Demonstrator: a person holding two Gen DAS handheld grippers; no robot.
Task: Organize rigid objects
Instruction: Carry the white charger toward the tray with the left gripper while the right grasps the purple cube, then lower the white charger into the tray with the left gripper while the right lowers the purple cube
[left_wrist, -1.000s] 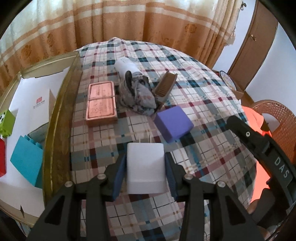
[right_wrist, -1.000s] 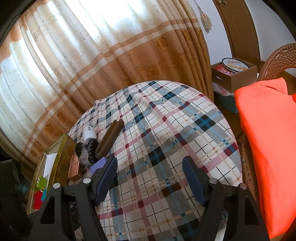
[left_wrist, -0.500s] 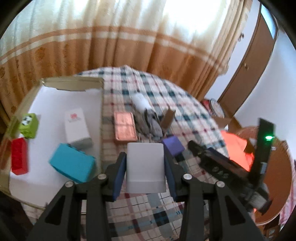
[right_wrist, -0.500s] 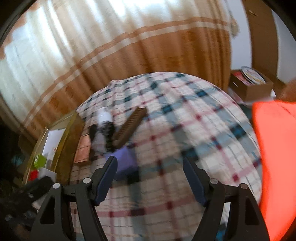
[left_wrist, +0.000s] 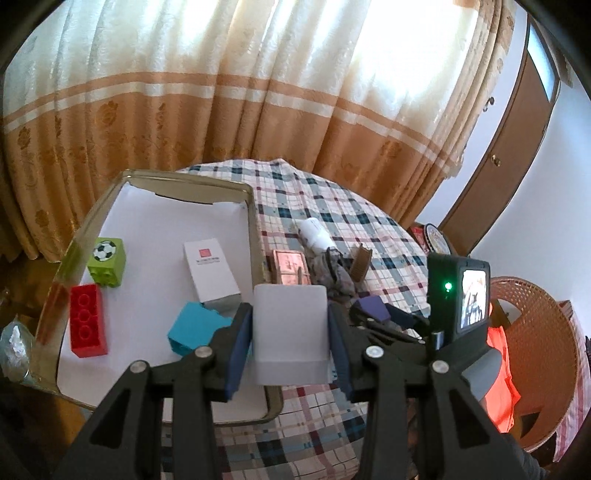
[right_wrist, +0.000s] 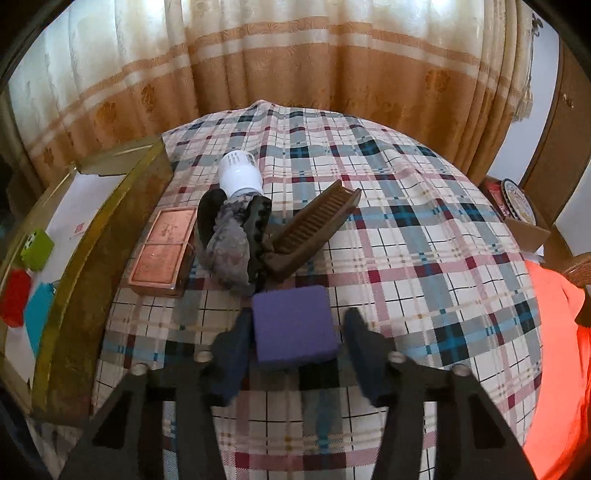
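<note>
Cream and tan curtains (left_wrist: 258, 92) fill the far wall behind a round bench under a plaid tablecloth (right_wrist: 406, 240). On the left of it sits a big gold-rimmed tray (left_wrist: 255, 206) lined with white paper, holding a white box (left_wrist: 210, 273), a red brick (left_wrist: 86, 321), a teal brick (left_wrist: 192, 326) and a green cube with a football print (left_wrist: 107, 262).

Left hand-held gripper (left_wrist: 290, 336) is clamped on a white block (left_wrist: 290, 332), held up over the tray's near right corner.

Right hand-held gripper (right_wrist: 295, 343) is low over the cloth with its jaws closing around a purple block (right_wrist: 293, 323); the left pad looks right against it, the right one a bit off.

Just beyond the purple block: a copper-coloured case (right_wrist: 164, 245), a wooden comb (right_wrist: 314, 225), a grey cloth bundle (right_wrist: 231, 243) and a white bottle (right_wrist: 240, 173).
</note>
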